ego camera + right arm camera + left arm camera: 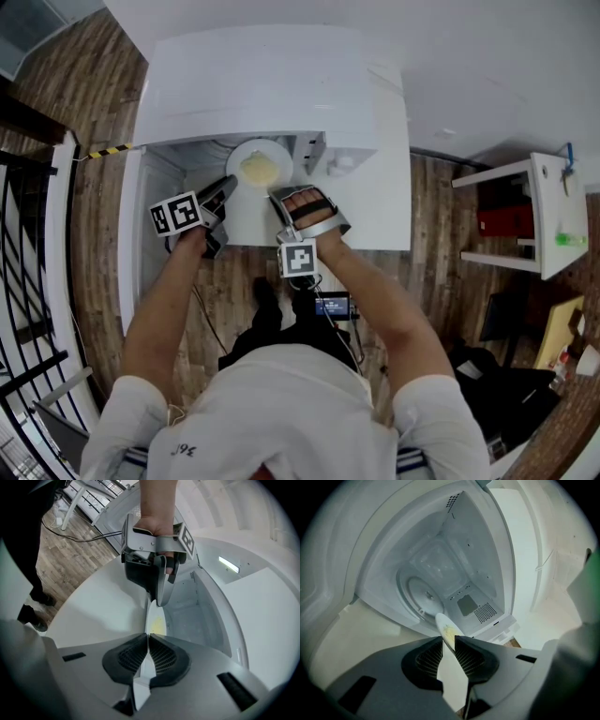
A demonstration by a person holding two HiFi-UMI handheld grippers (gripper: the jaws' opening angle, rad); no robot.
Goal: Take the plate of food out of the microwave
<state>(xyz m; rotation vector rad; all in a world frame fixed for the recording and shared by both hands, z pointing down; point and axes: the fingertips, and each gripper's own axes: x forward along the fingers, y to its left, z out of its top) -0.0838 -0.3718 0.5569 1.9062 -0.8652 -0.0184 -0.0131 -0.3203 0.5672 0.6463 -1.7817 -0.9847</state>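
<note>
Two grippers share the load; the left gripper (449, 641) has its jaws pinching the near rim of the white plate (246, 150), which shows edge-on between the ribbed pads in the left gripper view; the right gripper (148, 638) has its jaws pressed onto the opposite rim, only the thin plate edge parting them. The plate sits between the two grippers, just in front of the open cavity of the white microwave (262, 84) and not inside it; a pale yellow portion of food (260, 170) lies at the plate's centre. In the left gripper view the cavity is lit; the round turntable (417, 592) on its floor is bare; a perforated vent patch (487, 612) marks the wall near the opening. In the right gripper view the left gripper faces the camera from across the plate, a hand (157, 524) wrapped round its grip. From the head view both forearms reach forward side by side; marker cubes (176, 214) ride on top of each gripper; the microwave stands on a white surface (375, 211); wooden floor (225, 291) shows below; a white shelf unit (553, 216) stands well apart to the right.
</note>
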